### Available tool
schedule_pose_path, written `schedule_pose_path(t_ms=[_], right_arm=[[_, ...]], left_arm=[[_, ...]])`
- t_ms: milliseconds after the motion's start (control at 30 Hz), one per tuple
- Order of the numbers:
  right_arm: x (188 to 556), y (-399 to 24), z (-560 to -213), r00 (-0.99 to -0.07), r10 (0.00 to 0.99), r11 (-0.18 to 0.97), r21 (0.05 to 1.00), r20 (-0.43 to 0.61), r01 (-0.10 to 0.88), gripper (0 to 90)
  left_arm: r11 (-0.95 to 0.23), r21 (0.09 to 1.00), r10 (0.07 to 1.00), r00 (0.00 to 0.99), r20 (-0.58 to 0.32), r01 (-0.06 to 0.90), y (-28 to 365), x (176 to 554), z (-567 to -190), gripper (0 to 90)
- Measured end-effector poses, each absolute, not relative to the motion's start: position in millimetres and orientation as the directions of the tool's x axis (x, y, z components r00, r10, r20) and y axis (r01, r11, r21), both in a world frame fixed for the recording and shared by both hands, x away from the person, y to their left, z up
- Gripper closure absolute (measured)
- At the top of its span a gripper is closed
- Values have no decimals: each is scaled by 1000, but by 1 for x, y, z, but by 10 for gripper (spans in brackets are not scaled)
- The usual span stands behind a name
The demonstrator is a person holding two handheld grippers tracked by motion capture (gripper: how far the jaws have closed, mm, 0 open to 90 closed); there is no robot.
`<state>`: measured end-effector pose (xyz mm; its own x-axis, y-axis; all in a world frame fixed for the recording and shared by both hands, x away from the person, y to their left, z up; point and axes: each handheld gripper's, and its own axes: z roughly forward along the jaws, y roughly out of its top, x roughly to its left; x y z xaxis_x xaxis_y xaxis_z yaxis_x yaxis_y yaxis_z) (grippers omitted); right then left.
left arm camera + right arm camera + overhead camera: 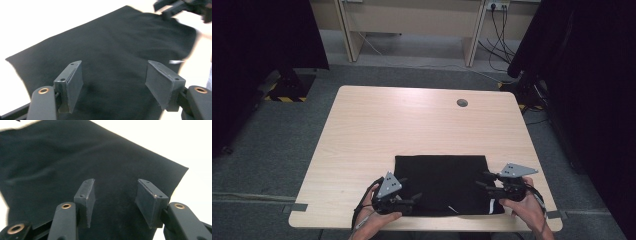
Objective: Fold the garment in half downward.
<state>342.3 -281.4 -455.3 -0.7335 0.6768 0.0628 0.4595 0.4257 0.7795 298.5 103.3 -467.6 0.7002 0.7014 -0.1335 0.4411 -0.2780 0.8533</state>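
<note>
Black cloth (442, 184) flat at table's (377, 125) 6 o'clock edge, left gripper (411, 202) spread over its 8 o'clock corner, right gripper (483, 180) spread over its 3 o'clock edge, nothing pinched.

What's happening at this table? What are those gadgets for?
A person is working a black cloth that lies flat on the near part of a wooden table, with a handheld two-jaw tool in each hand. The left gripper and the right gripper sit at the cloth's near corners, jaws open above the fabric, holding nothing.
</note>
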Motion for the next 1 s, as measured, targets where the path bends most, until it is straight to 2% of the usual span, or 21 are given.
schedule_pose_path(t_ms=[367, 633, 800, 900, 1000], right_arm=[[350, -280, -475, -706, 708, 458, 743, 28, 488, 461], [350, -280, -476, -699, 714, 447, 745, 36, 495, 458], [351, -278, -471, -684, 728, 444, 736, 35, 511, 382], [352, -275, -470, -691, 718, 399, 767, 79, 502, 368], [354, -271, -473, -688, 723, 427, 743, 63, 516, 347]], left_arm=[[-449, 773, 698, 716, -10, 448, 111, 285, -483, 301], [-461, 779, 698, 716, 23, 424, 110, 281, -483, 268], [-460, 783, 700, 714, 29, 419, 111, 278, -484, 217], [-433, 788, 703, 712, -9, 437, 113, 280, -487, 202], [-442, 785, 695, 719, -7, 434, 113, 280, -487, 195]])
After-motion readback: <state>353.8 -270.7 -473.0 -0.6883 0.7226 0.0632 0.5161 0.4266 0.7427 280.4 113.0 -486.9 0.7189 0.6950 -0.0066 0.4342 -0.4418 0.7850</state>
